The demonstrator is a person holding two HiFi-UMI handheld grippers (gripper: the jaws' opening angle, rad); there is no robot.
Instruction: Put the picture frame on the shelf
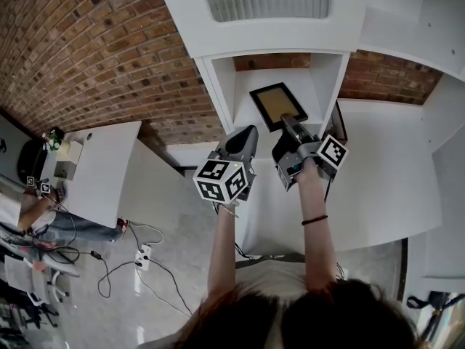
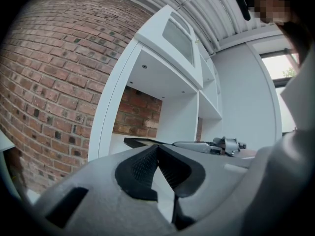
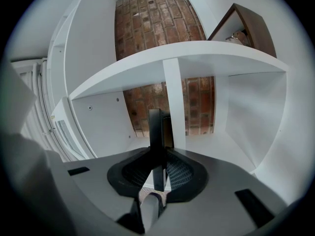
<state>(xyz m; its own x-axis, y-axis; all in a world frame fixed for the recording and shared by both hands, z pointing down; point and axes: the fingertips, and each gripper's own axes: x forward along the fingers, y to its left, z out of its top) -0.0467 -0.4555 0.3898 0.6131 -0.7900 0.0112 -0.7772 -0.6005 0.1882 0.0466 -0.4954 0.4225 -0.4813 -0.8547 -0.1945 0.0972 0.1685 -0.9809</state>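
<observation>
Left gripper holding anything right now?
No, the left gripper is shut with nothing in it; the picture frame is clamped in the right gripper.

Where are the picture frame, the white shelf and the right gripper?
picture frame (image 1: 279, 105), head view, tan middle panel.
white shelf (image 1: 224, 86), head view, compartment's left wall.
right gripper (image 1: 290, 123), head view, between its fingers on the frame.

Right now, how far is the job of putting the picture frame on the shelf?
Done: the picture frame is picked up and already inside the open bay of the shelf. In hand: the right gripper is shut on the frame's edge and holds it roughly flat in the bay. The left gripper is shut, empty, beside it. Left: set the frame on the shelf board, open the jaws, withdraw.
</observation>
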